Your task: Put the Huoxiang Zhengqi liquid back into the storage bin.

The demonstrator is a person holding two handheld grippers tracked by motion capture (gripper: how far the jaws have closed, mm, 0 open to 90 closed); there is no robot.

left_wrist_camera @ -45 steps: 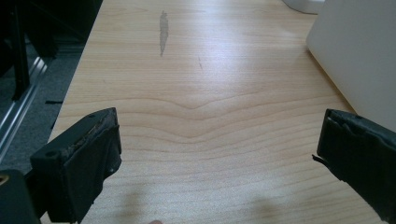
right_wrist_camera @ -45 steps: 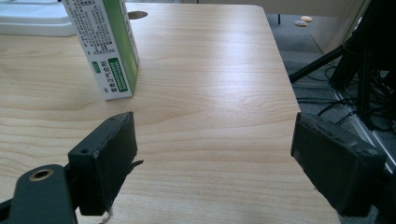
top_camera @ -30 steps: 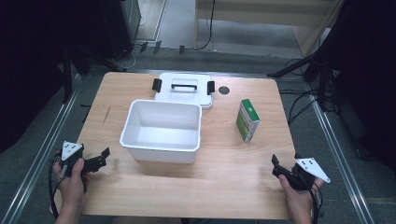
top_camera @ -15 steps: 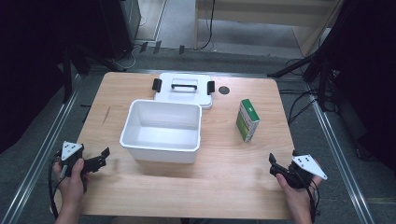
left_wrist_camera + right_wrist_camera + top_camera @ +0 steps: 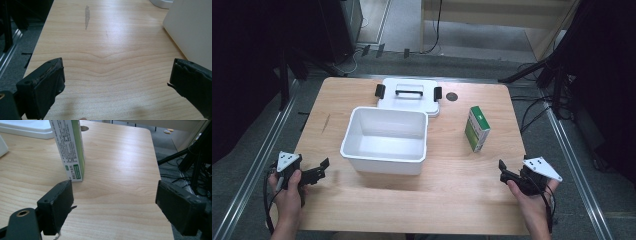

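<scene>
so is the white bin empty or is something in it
Empty: the high view looks straight into the bin and shows bare white floor. Its lid lies behind it.

A grey floor (image 5: 412, 30) is seen beyond the wooden table (image 5: 462, 170), with black cables (image 5: 186, 176) lying right of the right jaws

Your right gripper (image 5: 113, 207) sits low over the wooden table (image 5: 120, 165) with its two black jaws spread wide and nothing between them. Ahead of the left jaw you see a green-and-white carton (image 5: 71, 150) standing upright on the wood. Behind it lies a flat white lid (image 5: 27, 128), and black cables (image 5: 197, 167) run past the table's right edge.
</scene>
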